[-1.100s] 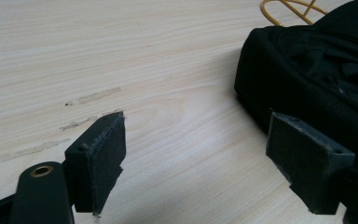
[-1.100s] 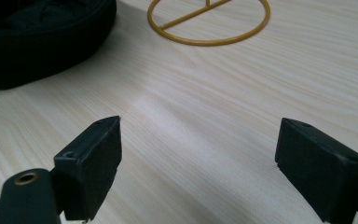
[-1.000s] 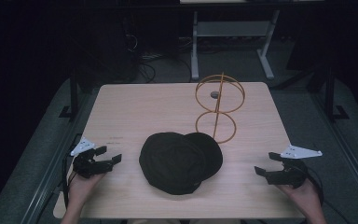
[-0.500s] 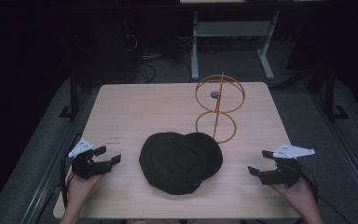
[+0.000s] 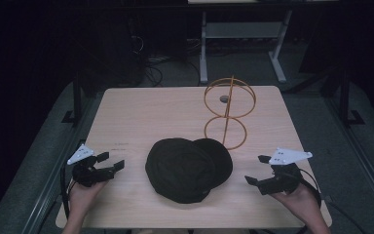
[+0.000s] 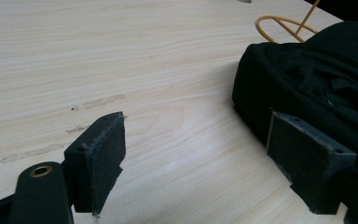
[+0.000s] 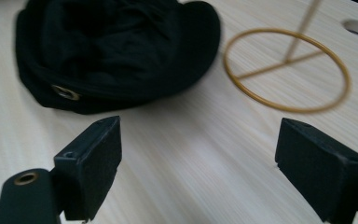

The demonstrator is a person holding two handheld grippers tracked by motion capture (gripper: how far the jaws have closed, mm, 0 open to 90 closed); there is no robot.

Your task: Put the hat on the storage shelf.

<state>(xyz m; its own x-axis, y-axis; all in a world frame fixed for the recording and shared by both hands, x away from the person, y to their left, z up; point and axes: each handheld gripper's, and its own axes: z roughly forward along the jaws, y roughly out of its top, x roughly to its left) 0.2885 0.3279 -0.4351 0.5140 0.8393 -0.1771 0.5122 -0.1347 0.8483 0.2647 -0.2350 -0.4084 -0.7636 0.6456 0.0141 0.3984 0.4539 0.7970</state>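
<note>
My right tongs [image 5: 256, 171] have moved in from the bench edge toward the black cap [image 5: 187, 166] over the last second — the jaws now point at its right side, though a strip of bare bench [image 5: 141, 112] separates them from the fabric. My left tongs [image 5: 111, 161] have hardly shifted; they sit near the cap's left side, apart from it.

Both tongs stand wide, with nothing between the jaws. In the right gripper view the cap [image 7: 112, 51] lies ahead and to the left of the gap, a brass eyelet [image 7: 65, 92] showing on its near edge. In the left gripper view the cap's edge [image 6: 270, 93] lies just beyond the right-hand jaw.

The cap rests flat near the middle of the bench, its far edge beside the base ring of the yellow wire stand [image 5: 226, 114] — whether they touch I cannot tell.

Judgement: the approach has begun from the right side only. No grasp is made yet; the cap is untouched.
</note>
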